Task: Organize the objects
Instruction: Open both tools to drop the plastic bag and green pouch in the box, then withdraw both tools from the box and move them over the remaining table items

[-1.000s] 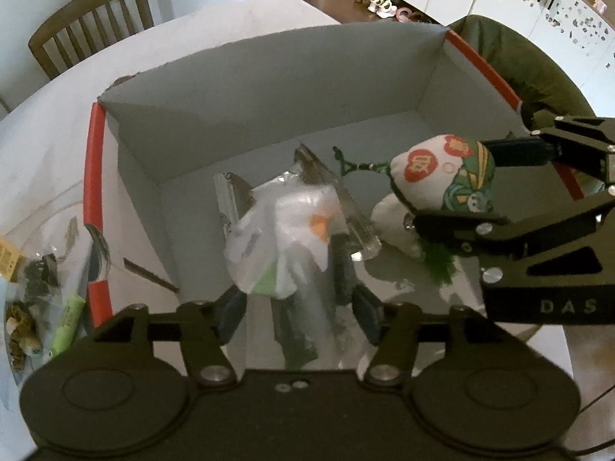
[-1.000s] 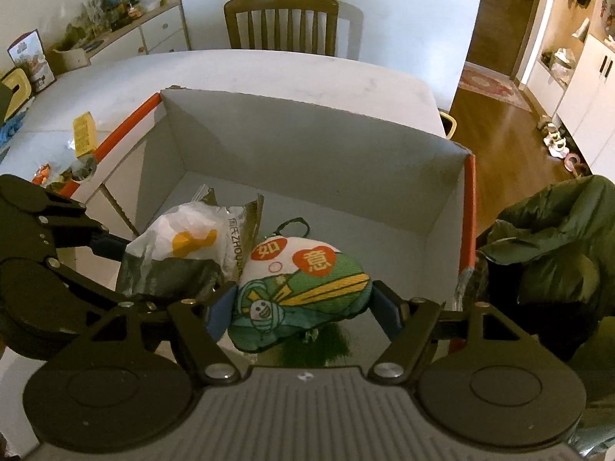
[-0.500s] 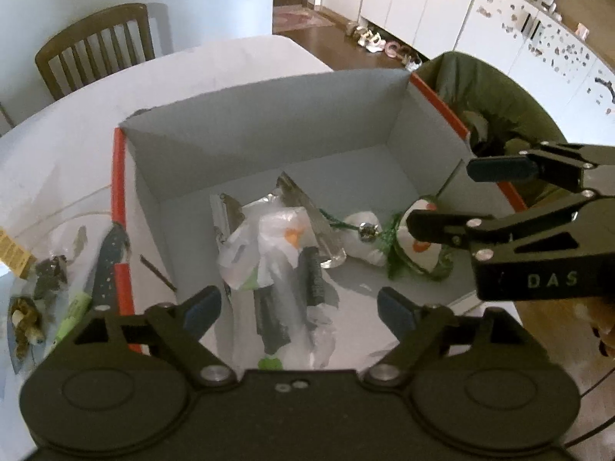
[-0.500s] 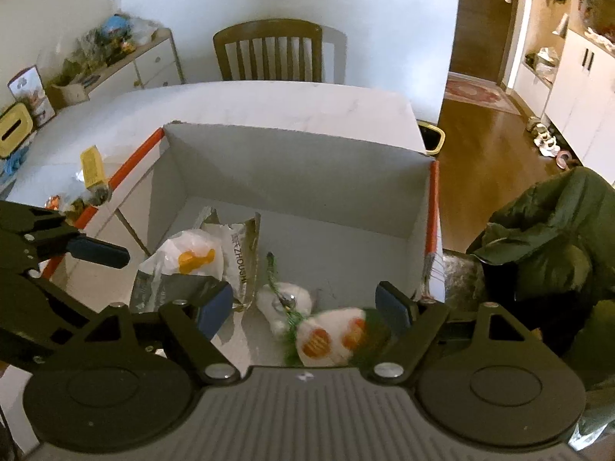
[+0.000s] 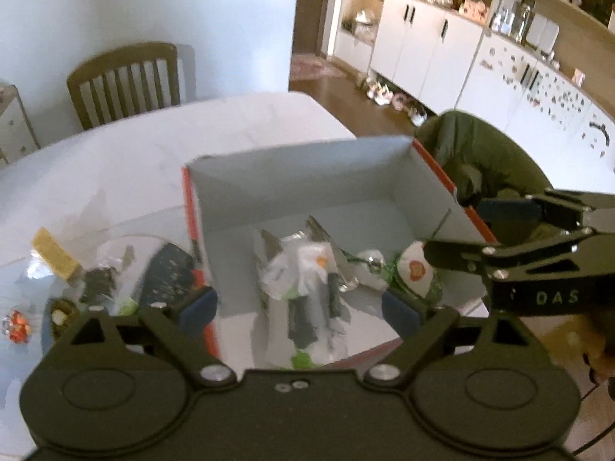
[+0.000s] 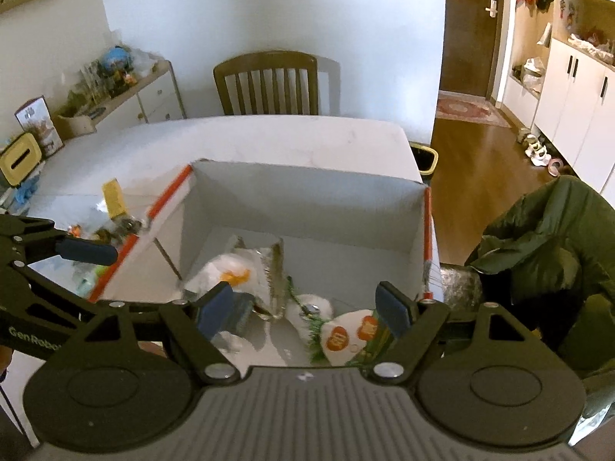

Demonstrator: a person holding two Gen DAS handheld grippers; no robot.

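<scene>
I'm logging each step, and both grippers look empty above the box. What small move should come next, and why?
Probably swing the left gripper toward the clutter left of the box. Both grippers are open, the pouch and bag lie inside, and loose items remain on the table.

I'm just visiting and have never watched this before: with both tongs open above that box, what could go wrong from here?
Two things, perhaps. The box sits near the table's corner, so a nudge from the right tongs might push it toward the edge. The leftover bits lie tight against the box's red-edged wall; the left tongs could knock that wall reaching for them. Also, the plastic packet and plush charm lie loose, so the packet's wrapper could snag.
</scene>
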